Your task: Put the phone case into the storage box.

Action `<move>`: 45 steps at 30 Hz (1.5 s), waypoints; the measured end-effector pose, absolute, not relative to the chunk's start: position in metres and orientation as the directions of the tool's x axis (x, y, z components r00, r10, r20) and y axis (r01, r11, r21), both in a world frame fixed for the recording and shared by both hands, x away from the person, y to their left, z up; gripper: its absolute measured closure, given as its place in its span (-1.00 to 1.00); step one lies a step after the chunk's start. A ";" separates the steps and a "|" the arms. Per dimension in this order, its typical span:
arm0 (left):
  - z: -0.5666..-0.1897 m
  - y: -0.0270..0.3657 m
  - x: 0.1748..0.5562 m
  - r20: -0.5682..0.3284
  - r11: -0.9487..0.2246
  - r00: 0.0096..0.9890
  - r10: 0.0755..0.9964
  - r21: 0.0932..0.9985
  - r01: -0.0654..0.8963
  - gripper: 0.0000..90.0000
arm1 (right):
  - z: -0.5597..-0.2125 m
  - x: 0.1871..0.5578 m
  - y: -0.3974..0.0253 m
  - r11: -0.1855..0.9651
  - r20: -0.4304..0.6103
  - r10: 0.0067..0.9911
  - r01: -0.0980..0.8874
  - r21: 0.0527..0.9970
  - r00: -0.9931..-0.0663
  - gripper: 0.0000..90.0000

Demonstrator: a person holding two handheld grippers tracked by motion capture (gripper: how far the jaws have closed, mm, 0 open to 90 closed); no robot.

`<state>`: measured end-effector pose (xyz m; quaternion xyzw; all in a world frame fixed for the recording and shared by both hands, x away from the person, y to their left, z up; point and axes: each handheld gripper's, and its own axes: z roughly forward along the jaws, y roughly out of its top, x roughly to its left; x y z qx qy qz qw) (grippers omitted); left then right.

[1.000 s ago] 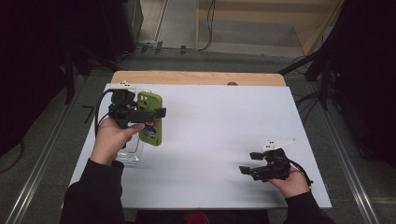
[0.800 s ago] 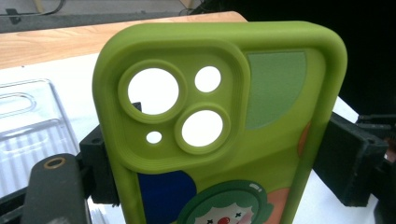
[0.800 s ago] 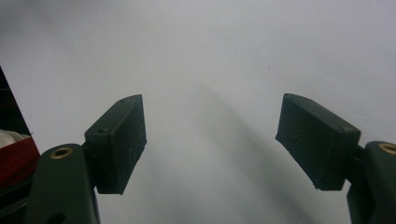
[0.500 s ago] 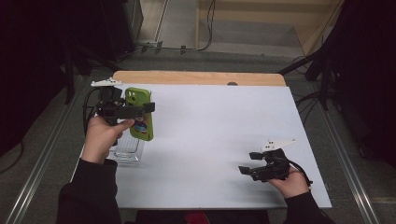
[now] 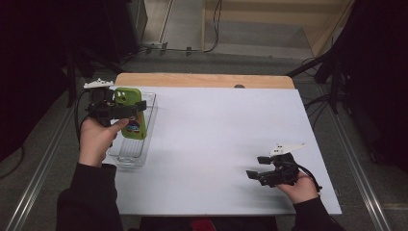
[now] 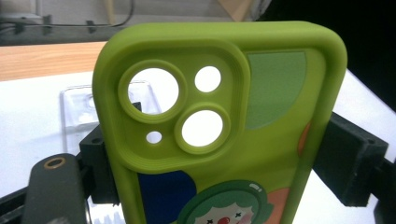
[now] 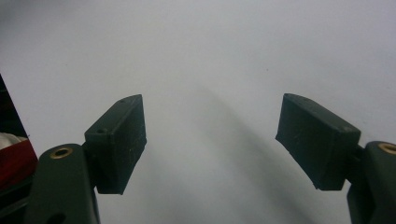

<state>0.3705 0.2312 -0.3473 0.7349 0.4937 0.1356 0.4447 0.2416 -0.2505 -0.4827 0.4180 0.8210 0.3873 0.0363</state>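
**Green phone case going over the clear tray**

The left gripper [image 5: 126,109] is clamping a green phone case [image 5: 131,119] across its width, one black jaw pressing on each long edge, as the left gripper view shows. Gripping it by the edges is keeping the printed back and the camera cut-outs free, and it is leaving the case's lower end unobstructed, which looks like the sensible hold for lowering it into something narrow. The case [image 6: 219,121] is standing roughly upright in the jaws, its back with the cartoon clown face turned toward the gripper's camera, the table showing white through the lens holes.

In the high view the case is hanging over the clear plastic tray [image 5: 150,107], a long, narrow bin lying at the left edge of the white table [image 5: 226,134], its far end near the wooden strip. Whether the case is touching the tray's rim or floor is not clear; it is probably being carried just above it. The tray [image 6: 77,109] is also showing faintly behind the case in the left gripper view.

The right gripper [image 5: 257,167] is resting well apart, near the table's front right corner, its jaws spread wide with nothing between them but bare table, so it is likely waiting out of the way while the left hand [image 5: 96,139] is working alone.
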 end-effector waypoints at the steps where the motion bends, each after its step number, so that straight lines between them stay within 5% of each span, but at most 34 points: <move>1: -0.348 0.231 0.372 -0.245 -0.115 0.477 0.844 0.786 0.607 -0.61 | -0.483 0.242 -0.250 0.350 0.265 0.714 0.659 0.666 -0.648 -0.51; 12: -0.347 0.240 0.405 -0.286 -0.063 0.442 0.850 0.778 0.625 -0.61 | -0.482 0.242 -0.249 0.341 0.274 0.713 0.662 0.668 -0.645 -0.51; 34: -0.340 0.214 0.461 -0.173 -0.145 0.447 0.878 0.794 0.591 -0.61 | -0.485 0.245 -0.250 0.338 0.282 0.704 0.657 0.673 -0.651 -0.51; 45: -0.353 0.212 0.491 -0.203 -0.118 0.432 0.879 0.785 0.608 -0.61 | -0.485 0.245 -0.250 0.339 0.282 0.703 0.656 0.675 -0.653 -0.51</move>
